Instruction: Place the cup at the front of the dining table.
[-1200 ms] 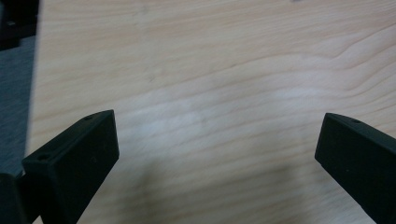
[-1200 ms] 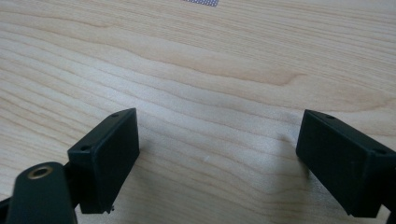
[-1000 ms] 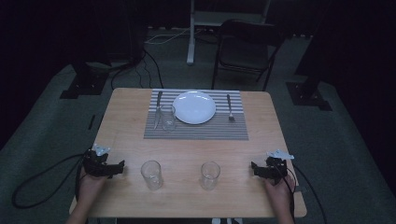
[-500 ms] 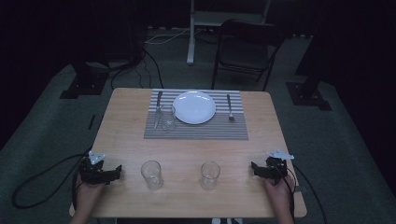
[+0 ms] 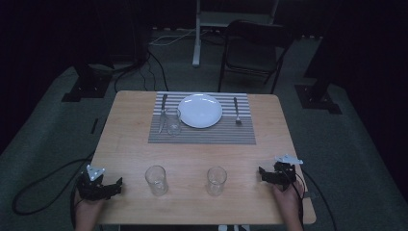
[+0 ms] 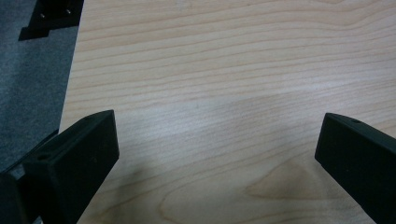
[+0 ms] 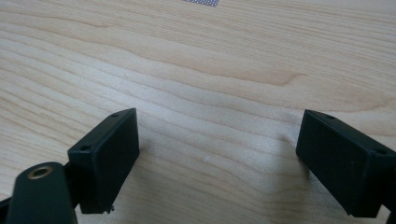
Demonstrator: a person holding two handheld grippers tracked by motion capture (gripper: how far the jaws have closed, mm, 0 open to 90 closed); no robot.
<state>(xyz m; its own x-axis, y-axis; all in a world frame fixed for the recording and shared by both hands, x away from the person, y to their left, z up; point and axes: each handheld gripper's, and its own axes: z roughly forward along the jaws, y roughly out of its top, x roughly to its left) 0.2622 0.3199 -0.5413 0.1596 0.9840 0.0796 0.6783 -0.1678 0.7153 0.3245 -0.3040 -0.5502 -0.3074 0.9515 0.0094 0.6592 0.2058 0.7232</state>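
While both tongs rest near the tabletop's (image 5: 130, 144) near edge, two clear, empty drinking glasses stand upright between them: the left glass (image 5: 156, 180) and the right glass (image 5: 216, 180), well apart from each other. The left tongs (image 5: 117, 186) sit at the near left corner with jaws spread wide over bare wood; the right tongs (image 5: 262, 173) sit toward the near right corner, jaws likewise apart, holding nothing. Toward the far edge lies a striped placemat (image 5: 202, 134) bearing a white plate (image 5: 200, 110) and a third glass (image 5: 172, 122).
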